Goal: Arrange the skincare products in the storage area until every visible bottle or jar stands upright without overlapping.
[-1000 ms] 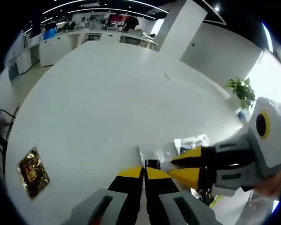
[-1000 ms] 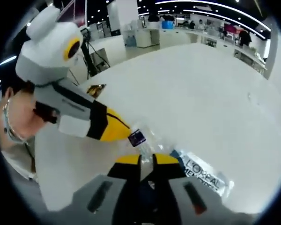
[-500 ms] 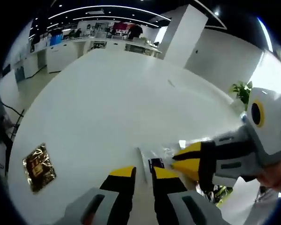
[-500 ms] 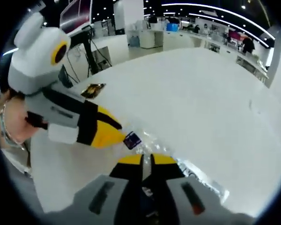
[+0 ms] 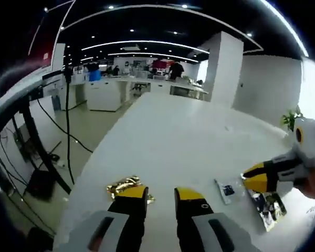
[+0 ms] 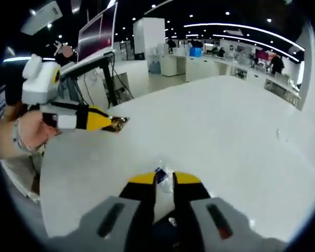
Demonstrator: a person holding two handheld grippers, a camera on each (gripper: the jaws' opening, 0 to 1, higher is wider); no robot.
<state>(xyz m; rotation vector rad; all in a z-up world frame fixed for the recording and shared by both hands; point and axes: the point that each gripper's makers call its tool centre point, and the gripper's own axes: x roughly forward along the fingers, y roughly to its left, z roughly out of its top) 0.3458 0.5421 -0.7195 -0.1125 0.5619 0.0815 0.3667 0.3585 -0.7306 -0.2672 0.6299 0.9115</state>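
Observation:
A clear plastic skincare packet [image 6: 160, 175] with a dark blue label sticks out between my right gripper [image 6: 164, 179] jaws, which are shut on it low over the white table [image 6: 226, 121]. In the left gripper view the same packet [image 5: 228, 190] lies to the left of the right gripper [image 5: 254, 178], which enters from the right. A crumpled gold sachet [image 5: 125, 185] lies on the table just beyond my left gripper [image 5: 161, 194], whose jaws stand apart with nothing between them. In the right gripper view the left gripper [image 6: 107, 121] points at the gold sachet [image 6: 121, 121].
The table's near edge [image 5: 89, 178] curves down the left, with floor, cables and a black stand [image 5: 67, 100] beyond it. White desks [image 5: 107, 94] and a pillar [image 5: 223, 68] stand far behind. A hand [image 6: 29, 131] holds the left gripper.
My left gripper has let go of the clear packet, opened and drawn away to the gold sachet near the table edge. The right gripper has kept hold of the packet.

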